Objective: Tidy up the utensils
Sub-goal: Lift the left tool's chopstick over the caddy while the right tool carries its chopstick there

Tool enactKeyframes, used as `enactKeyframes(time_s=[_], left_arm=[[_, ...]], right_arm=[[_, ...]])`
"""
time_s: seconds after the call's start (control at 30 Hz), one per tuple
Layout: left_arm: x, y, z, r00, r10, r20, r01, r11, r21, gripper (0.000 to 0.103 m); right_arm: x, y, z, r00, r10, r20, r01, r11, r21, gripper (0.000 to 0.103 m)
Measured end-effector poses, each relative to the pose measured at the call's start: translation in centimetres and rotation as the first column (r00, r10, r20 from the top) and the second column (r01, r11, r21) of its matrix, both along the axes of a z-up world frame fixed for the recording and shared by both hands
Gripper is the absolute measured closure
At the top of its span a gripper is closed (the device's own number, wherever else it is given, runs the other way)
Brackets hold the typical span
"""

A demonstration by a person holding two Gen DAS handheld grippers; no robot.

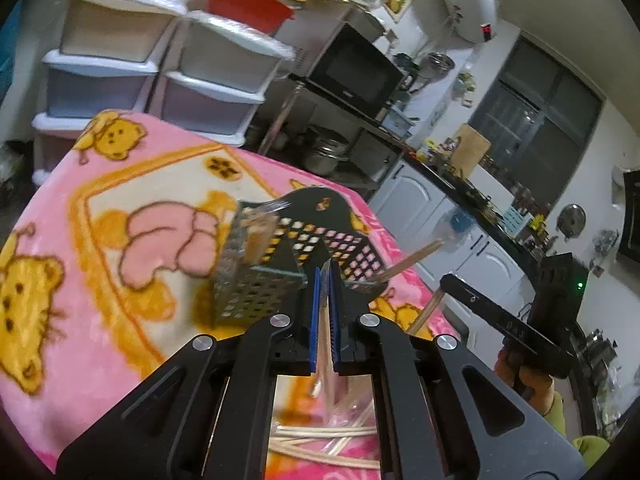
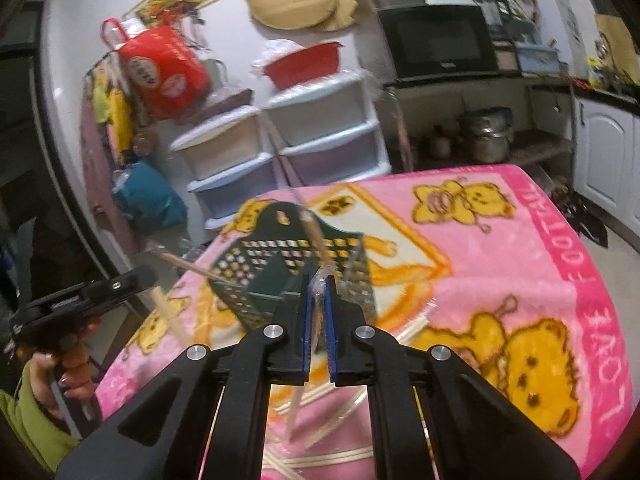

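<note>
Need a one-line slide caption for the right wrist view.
Right gripper holds wrapped chopsticks above the green utensil caddy on a pink blanket.

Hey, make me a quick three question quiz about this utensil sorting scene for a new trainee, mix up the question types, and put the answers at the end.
1. True or false: the left gripper is shut on a pair of wrapped chopsticks.
2. Multiple choice: the dark perforated utensil holder stands on A) a bare wooden counter, B) a pink cartoon-bear blanket, C) the microwave.
3. Fill in: the loose chopsticks lying below the right gripper are still in clear ____ wrappers.

Key: 1 true. 2 B. 3 plastic.
</note>
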State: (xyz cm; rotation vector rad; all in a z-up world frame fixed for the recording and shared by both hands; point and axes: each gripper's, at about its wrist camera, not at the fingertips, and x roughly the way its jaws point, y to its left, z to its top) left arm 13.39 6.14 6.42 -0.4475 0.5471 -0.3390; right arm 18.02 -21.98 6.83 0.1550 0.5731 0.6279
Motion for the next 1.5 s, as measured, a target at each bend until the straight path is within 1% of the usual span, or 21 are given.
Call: enactKeyframes(time_s=[0.3,0.5,0.9,1.2,1.37,1.5], left_arm=[[0.6,-2.1,2.6,0.997,-0.058,0.054,0.057,0.998,0.02,0.101],[0.7,-2.9,4.7,0.991,-0.083,0.104,0.08,0.996,0.029,0.101],[0.4,-3.4,8.9,0.975,-0.099,0.199,0.094,0.995,0.035,0.101],[1.2,-3.2,12.7,0.957,-0.086,0.276,0.077,0.996,0.042,0.101],[2.1,-2.6,14.2,0.953,-0.072,0.294,0.063,0.997,0.04,0.101],[3.0,-2.3,14.9,0.953,-0.063,0.297,0.055,0.998,0.034,0.101]], right_arm=[[-1.7,1.4,2.1,0.996,0.053,0.066,-0.053,0.999,-0.006,0.098],[-2.5,1.9,3.5,0.992,0.063,0.109,-0.063,0.998,-0.009,0.098],[-3.2,2.9,6.4,0.978,0.075,0.192,-0.078,0.997,0.006,0.098],[-3.0,3.5,9.6,0.961,0.063,0.268,-0.069,0.998,0.014,0.098],[-2.5,3.6,11.6,0.948,0.048,0.315,-0.057,0.998,0.017,0.098],[-1.7,3.7,13.1,0.939,0.031,0.343,-0.042,0.999,0.025,0.098]])
